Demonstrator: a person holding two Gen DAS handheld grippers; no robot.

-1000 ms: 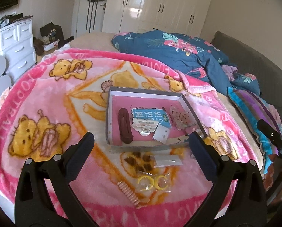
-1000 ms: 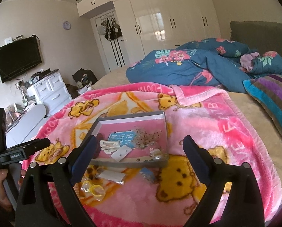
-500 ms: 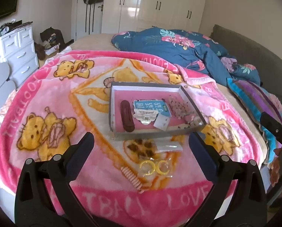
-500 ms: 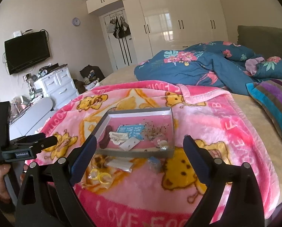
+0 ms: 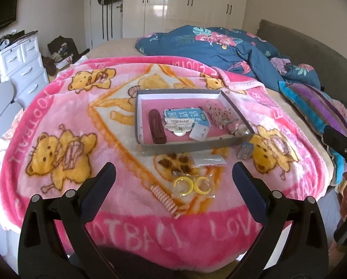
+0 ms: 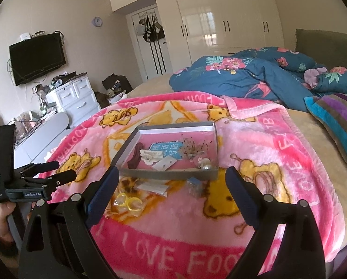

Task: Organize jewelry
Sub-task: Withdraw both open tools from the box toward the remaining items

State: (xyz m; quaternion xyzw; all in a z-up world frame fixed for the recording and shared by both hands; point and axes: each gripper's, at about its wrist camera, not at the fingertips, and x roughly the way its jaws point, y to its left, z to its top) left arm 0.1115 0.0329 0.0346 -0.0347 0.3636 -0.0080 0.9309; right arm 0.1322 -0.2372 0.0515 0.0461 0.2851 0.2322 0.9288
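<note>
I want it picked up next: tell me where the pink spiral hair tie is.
In the left wrist view the pink spiral hair tie lies on the pink blanket, outside the tray, just left of the bagged yellow rings.

Both handheld grippers have pulled back from the bed and risen since a second ago. In the left wrist view, the gray tray [image 5: 197, 145] now sits farther off and higher, and the pink blanket [image 5: 64, 107] shows its lettered front edge, earlier out of sight. In the right wrist view, the left gripper [image 6: 59, 171] appears higher, and more of the blanket's near border is visible.
</note>
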